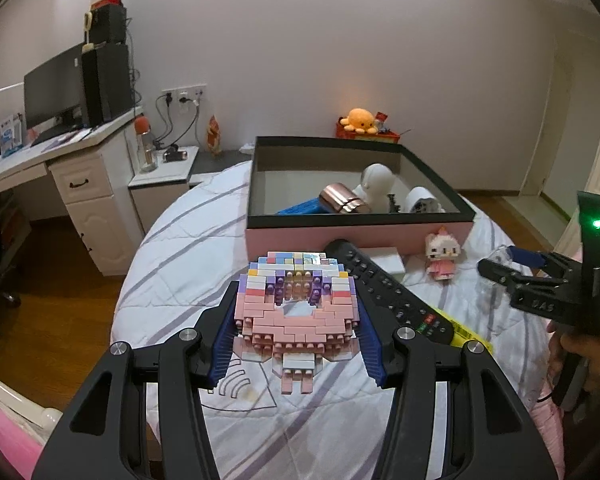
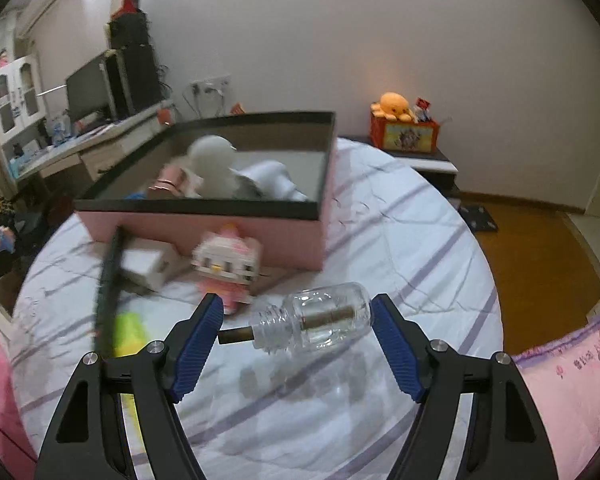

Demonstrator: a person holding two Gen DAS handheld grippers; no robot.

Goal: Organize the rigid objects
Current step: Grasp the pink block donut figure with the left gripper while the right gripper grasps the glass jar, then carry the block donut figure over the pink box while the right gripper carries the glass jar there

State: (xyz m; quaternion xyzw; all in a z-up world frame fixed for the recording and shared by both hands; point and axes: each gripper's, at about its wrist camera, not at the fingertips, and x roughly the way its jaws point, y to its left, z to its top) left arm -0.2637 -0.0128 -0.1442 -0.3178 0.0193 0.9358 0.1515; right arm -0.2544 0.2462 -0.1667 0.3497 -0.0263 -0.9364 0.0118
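two tools work over a round bed [image 1: 180, 248] w/ striped white quilt. nearest, the left tool [image 1: 296, 340] is clamped on a pink brick-built donut [image 1: 296, 304], blue pads pressed to both its sides, held just above the quilt. the right tool [image 2: 298, 344] has its jaws wide, pads not touching anything; a clear glass bottle [image 2: 324, 320] w/ a brown stick thru its neck lies on its side on the quilt between them. beyond, a black remote [image 1: 384, 288], a white block [image 1: 384, 260] & a brick cat figure [image 1: 442, 254] sit near a pink box [image 1: 360, 236]. in the box: copper cup [image 1: 342, 200], white figure [image 1: 376, 184], other bits.
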